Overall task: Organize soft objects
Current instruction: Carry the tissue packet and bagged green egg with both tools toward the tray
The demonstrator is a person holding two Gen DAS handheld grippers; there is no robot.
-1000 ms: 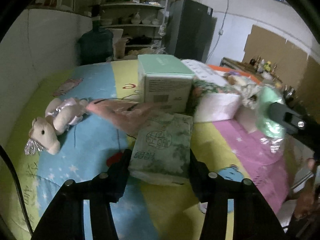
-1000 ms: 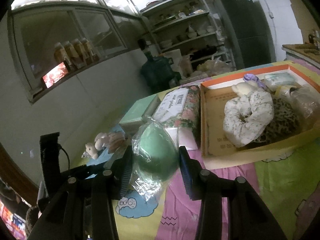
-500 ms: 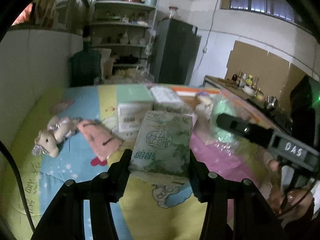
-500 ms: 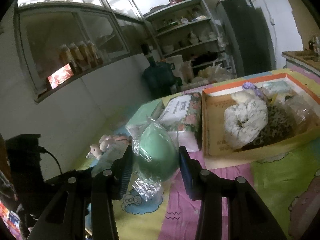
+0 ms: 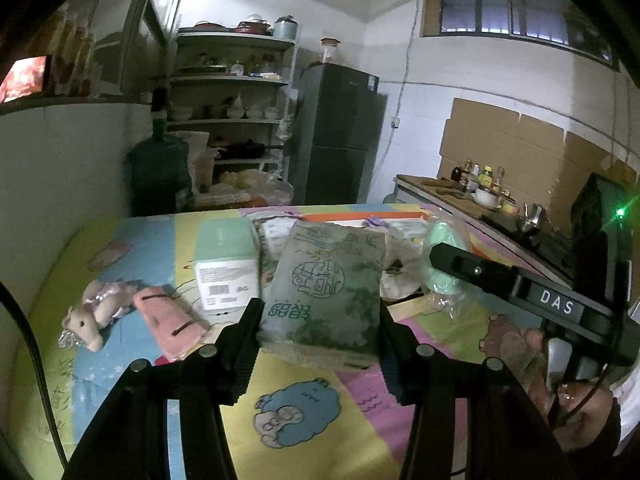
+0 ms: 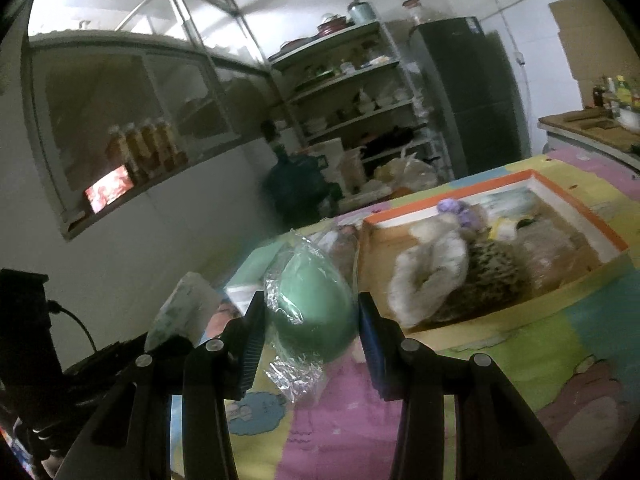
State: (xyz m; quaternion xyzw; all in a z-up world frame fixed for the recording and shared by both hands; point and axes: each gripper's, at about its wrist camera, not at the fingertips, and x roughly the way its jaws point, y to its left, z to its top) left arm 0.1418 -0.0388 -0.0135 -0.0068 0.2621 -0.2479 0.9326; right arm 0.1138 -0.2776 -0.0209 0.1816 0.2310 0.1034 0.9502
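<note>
My left gripper (image 5: 320, 320) is shut on a green tissue pack (image 5: 324, 288) and holds it above the colourful table mat. My right gripper (image 6: 312, 320) is shut on a green egg-shaped sponge in clear wrap (image 6: 316, 304), lifted just left of the orange-rimmed cardboard box (image 6: 560, 284). The box holds a white scrunchie (image 6: 432, 272), a leopard-print piece and other soft items. In the left wrist view the right gripper arm (image 5: 520, 284) shows at the right with the sponge (image 5: 444, 256). A plush pony (image 5: 92, 312) and a pink cloth (image 5: 168, 320) lie on the mat at the left.
A mint-and-white carton (image 5: 226, 264) and a floral tissue box (image 5: 276, 236) stand behind the held pack. A water jug (image 5: 160, 176), shelves (image 5: 232, 120) and a dark fridge (image 5: 340, 136) stand beyond the table's far edge. A counter (image 5: 480, 200) runs along the right.
Both grippers have risen with their loads; the left one lifted the tissue pack up off the mat and pulled back. The right gripper with the sponge has moved closer to the box.
</note>
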